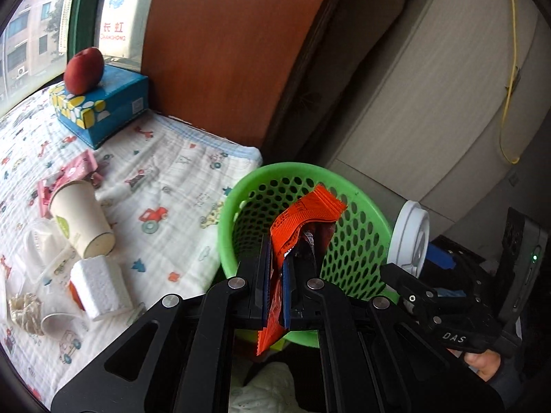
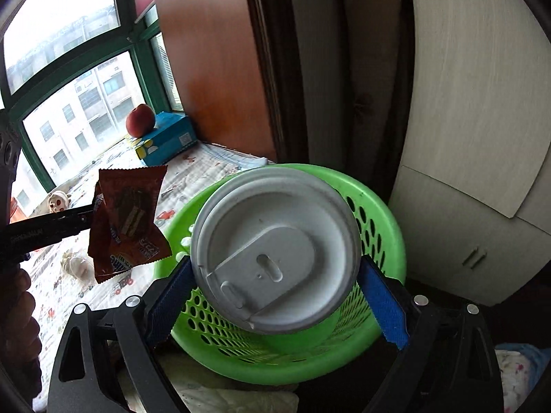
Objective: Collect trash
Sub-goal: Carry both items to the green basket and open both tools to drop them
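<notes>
Both loads poised over the green basket [image 2: 385, 213], nothing dropped yet: my left gripper [image 1: 275, 275] pinched nearly closed on an orange wrapper [image 1: 310, 213], right gripper [image 2: 275, 296] spread wide around a white lidded cup [image 2: 275, 258], while paper cup [image 1: 82, 216], foam block [image 1: 100, 289] and pink packets [image 1: 75, 168] remain on the bed [image 1: 165, 179].

Home bedroom: patterned bedspread [image 1: 165, 186], wardrobe [image 1: 430, 103], window [image 2: 69, 69] by the bed.

Black linkage arms, blue-padded fingers [image 2: 384, 306], silver rivets
</notes>
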### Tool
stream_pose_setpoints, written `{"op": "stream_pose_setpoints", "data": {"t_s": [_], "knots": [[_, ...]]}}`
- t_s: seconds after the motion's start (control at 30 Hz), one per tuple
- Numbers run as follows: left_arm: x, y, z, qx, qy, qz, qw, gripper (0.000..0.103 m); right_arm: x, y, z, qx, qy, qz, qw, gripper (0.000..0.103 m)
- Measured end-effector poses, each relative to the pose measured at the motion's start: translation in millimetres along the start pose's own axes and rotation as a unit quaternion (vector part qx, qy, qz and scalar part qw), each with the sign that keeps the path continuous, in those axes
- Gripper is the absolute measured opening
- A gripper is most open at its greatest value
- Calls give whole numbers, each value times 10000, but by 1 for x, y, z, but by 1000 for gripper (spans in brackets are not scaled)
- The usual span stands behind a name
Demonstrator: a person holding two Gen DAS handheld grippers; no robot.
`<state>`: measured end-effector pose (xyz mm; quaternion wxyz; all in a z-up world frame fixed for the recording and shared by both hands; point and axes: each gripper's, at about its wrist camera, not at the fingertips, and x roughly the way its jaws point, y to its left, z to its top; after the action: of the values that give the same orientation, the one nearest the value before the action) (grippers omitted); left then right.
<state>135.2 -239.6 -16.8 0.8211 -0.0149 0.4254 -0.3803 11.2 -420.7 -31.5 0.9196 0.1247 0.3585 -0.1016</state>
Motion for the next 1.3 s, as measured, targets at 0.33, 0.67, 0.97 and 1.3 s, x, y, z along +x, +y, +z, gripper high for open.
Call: {"op": "stream_pose_setpoints", "data": {"t_s": [0.33,0.67,0.97,1.3], "knots": [[37,-12,-6,-93,397,-45,9992,58,-2,-32,-3,288,-19,-133,9995,90],[48,-12,-12,179,686,381,9968,58,2,-35,-2,326,-54,-161,9993,90],[43,1,-23,48,755,483,9960,58,3,-36,0,301,-48,-149,9994,90],[-2,33,-35,-333,400,906,9945,66,54,-23,4,104,672,-43,9977,90]]}}
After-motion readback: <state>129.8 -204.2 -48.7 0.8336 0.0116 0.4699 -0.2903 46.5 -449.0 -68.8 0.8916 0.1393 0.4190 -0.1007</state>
